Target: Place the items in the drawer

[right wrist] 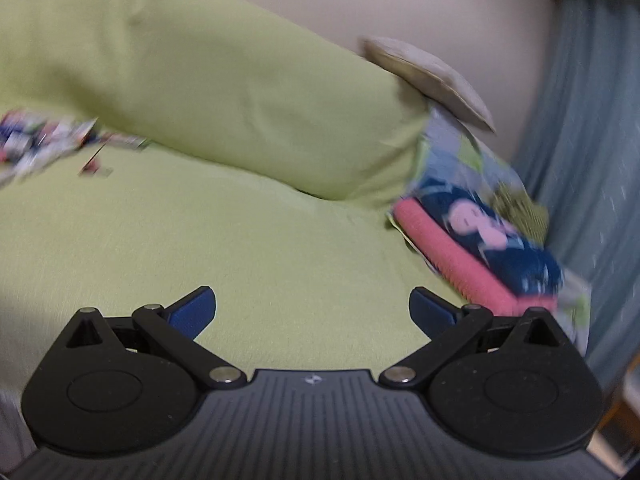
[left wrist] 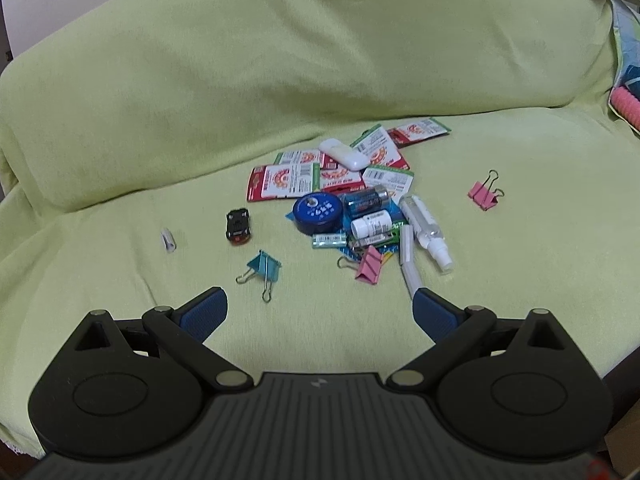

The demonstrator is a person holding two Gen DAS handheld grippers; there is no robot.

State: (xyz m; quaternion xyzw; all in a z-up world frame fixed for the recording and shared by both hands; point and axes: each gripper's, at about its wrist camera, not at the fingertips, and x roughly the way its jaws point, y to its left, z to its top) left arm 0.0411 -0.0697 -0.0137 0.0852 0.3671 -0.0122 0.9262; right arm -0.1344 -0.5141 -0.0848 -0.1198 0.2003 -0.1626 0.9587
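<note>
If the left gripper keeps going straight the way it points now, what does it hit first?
Probably bare green cover, then the pile: the pink binder clip and batteries lie nearest that line. The left gripper is open and empty; depth is uncertain.

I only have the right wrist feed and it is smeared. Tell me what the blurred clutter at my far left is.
Observer: Small items piled on the green cover: a blue round tin, batteries, a clear spray bottle, red and white packets.
Operator: Report anything lying apart from the pile.
Observer: A black toy car, a teal binder clip and a pink binder clip lie separately.
Operator: State the left gripper's condition.
Observer: The left gripper is open, empty, short of the items.
</note>
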